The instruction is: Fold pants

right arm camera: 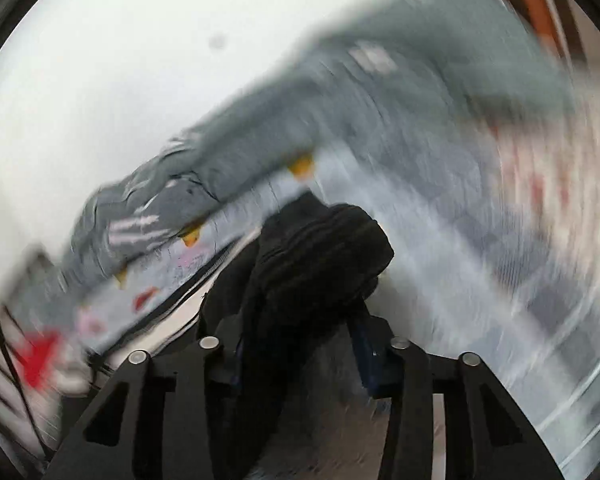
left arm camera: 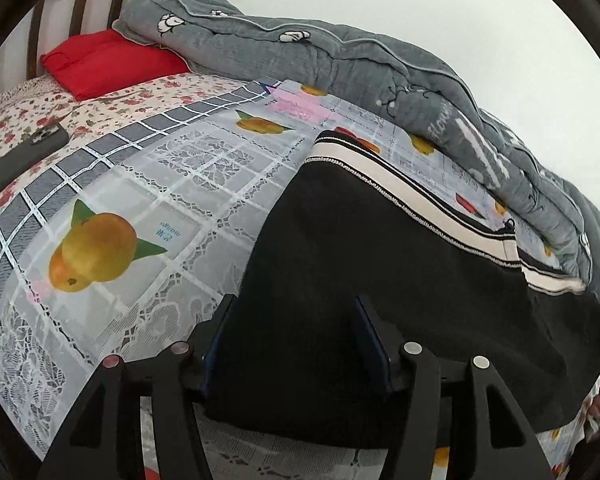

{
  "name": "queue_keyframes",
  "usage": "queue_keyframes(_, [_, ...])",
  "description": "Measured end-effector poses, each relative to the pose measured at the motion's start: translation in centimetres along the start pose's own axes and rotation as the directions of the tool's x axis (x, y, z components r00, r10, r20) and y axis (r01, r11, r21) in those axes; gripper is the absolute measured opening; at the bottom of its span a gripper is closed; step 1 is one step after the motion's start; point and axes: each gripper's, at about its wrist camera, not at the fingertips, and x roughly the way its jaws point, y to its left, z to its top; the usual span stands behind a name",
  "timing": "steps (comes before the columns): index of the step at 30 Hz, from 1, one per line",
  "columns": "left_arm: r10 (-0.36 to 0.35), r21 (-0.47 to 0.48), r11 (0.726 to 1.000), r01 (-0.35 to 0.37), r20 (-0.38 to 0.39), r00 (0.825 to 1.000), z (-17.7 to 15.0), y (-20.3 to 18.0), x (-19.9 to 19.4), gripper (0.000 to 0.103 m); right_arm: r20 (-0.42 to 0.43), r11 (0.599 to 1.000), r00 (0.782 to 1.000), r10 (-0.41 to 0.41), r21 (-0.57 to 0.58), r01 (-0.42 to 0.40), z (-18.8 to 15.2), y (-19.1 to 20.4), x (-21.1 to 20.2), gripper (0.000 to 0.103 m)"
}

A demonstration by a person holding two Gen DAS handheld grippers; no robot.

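Black pants (left arm camera: 380, 280) with a white and black side stripe (left arm camera: 420, 204) lie flat on a fruit-print cloth (left arm camera: 140, 208) on the bed. My left gripper (left arm camera: 296, 320) is open just above the pants' near left part, its fingers apart and holding nothing. In the blurred right wrist view my right gripper (right arm camera: 300, 320) is shut on a bunched end of the black pants (right arm camera: 324, 248) and holds it lifted above the cloth.
A rolled grey quilt (left arm camera: 340, 60) runs along the far side by the white wall. A red pillow (left arm camera: 108, 60) and a wooden headboard (left arm camera: 80, 0) are at the back left. A dark phone (left arm camera: 28, 152) lies on the floral sheet at the left.
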Motion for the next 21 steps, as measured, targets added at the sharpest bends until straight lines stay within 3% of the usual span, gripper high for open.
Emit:
queue_keyframes(2, [-0.009, 0.005, 1.0, 0.009, -0.001, 1.0, -0.2, 0.1, -0.3, 0.056, -0.006, 0.991, 0.997, -0.074, -0.113, 0.073, -0.5, 1.3, 0.3, 0.045])
queue_keyframes(3, [-0.018, 0.003, 1.0, 0.018, 0.0, 1.0, -0.3, 0.2, -0.4, 0.057, -0.061, 0.985, 0.992, -0.112, -0.137, 0.103, -0.9, 1.3, 0.9, 0.051])
queue_keyframes(6, [-0.082, -0.027, 0.996, 0.082, -0.001, 0.997, -0.5, 1.1, -0.8, 0.059, -0.158, 0.981, 0.975, -0.154, -0.14, 0.132, -2.2, -0.2, 1.5, 0.053])
queue_keyframes(12, [-0.2, -0.015, 0.98, 0.2, -0.048, 0.979, 0.6, 1.4, 0.4, 0.062, -0.186, 0.994, 0.977, -0.109, -0.043, 0.103, -3.0, -2.1, -2.0, 0.059])
queue_keyframes(16, [-0.244, -0.043, 0.969, 0.241, -0.062, 0.968, 2.2, 0.9, 2.3, 0.063, -0.146, 0.988, 0.979, -0.143, -0.08, 0.132, -3.0, 0.0, -4.5, 0.059])
queue_keyframes(21, [-0.342, -0.115, 0.936, 0.332, -0.085, 0.936, 2.8, 1.8, 3.1, 0.063, -0.112, 0.997, 0.991, -0.078, -0.035, 0.075, -2.0, 2.7, -6.4, 0.06])
